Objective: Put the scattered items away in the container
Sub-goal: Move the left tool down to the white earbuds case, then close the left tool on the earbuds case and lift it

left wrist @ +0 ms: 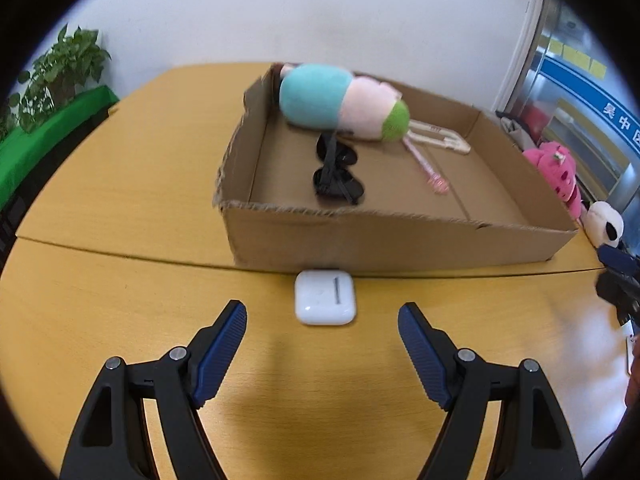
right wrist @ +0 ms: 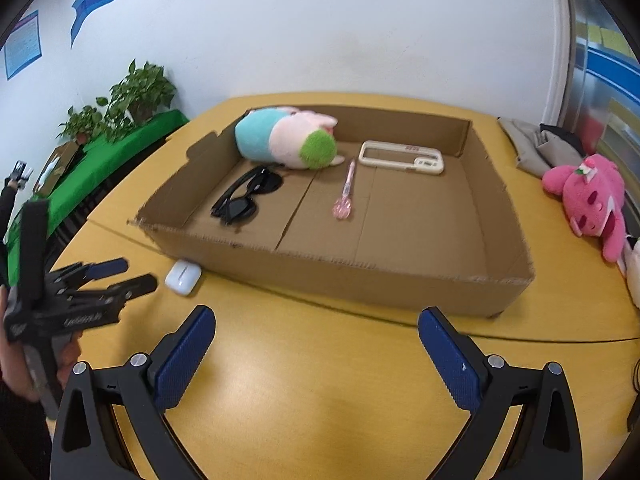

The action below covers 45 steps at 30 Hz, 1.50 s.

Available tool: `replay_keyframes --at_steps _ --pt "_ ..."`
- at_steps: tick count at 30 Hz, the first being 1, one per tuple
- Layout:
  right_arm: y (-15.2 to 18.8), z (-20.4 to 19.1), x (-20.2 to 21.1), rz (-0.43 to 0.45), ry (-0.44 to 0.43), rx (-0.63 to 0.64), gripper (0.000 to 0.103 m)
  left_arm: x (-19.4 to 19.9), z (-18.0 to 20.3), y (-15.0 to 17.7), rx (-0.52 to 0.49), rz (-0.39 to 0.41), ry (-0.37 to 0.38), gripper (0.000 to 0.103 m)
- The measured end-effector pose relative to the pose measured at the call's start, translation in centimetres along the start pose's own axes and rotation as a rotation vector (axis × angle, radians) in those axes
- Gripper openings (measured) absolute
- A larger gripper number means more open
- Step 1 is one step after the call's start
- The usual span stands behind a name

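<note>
A white earbud case (left wrist: 325, 297) lies on the yellow table just in front of the cardboard box (left wrist: 392, 240); it also shows in the right wrist view (right wrist: 183, 276). My left gripper (left wrist: 322, 316) is open and empty, just short of the case; it also shows from the side in the right wrist view (right wrist: 134, 274). My right gripper (right wrist: 316, 320) is open and empty before the box (right wrist: 360, 280). Inside the box lie a teal-pink-green plush (right wrist: 286, 142), black sunglasses (right wrist: 246, 196), a pink pen (right wrist: 346, 192) and a cream phone case (right wrist: 402, 157).
A pink plush toy (right wrist: 588, 200) and grey cloth (right wrist: 536, 144) lie on the table right of the box. A white panda-like plush (left wrist: 606, 224) sits at the right edge. Potted plants (right wrist: 132, 100) stand on a green-covered surface at the left.
</note>
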State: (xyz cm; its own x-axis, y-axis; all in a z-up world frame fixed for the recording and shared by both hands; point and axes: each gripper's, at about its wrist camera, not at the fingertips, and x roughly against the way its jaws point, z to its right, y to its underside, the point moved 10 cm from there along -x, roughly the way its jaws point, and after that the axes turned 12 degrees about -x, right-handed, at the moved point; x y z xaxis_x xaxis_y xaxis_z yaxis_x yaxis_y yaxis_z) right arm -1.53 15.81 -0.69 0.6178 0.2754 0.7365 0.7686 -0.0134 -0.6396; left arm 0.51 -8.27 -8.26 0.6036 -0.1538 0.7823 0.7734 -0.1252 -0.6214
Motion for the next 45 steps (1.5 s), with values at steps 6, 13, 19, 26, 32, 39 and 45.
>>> replay_keyframes --at_steps 6,13,19,26,32,39,45 --pt "2.8 0.1 -1.8 -0.072 -0.023 -0.006 0.103 -2.8 1.5 0.2 -0.074 -0.053 0.064 0.076" --pt "4.0 1.0 -2.8 -0.105 -0.019 -0.037 0.103 -4.4 2.0 0.9 -0.104 -0.076 0.08 0.061" --pt "4.3 0.2 -3.5 -0.133 -0.073 -0.042 0.103 -4.1 1.4 1.0 -0.106 -0.073 0.077 0.043" --pt "4.9 -2.2 -4.6 -0.176 -0.163 -0.025 0.103 -2.7 4.7 2.8 -0.229 -0.048 0.228 0.043" --pt "7.0 -4.8 -6.0 -0.279 -0.282 0.016 0.103 -0.7 10.1 5.6 -0.46 -0.033 0.353 0.043" --pt "9.9 -7.5 -7.7 -0.397 -0.323 0.111 0.086 0.2 13.6 7.1 -0.629 -0.021 0.423 0.044" --pt "10.5 -8.3 -7.8 -0.427 -0.289 0.201 0.047 0.3 14.2 7.2 -0.66 -0.017 0.427 0.044"
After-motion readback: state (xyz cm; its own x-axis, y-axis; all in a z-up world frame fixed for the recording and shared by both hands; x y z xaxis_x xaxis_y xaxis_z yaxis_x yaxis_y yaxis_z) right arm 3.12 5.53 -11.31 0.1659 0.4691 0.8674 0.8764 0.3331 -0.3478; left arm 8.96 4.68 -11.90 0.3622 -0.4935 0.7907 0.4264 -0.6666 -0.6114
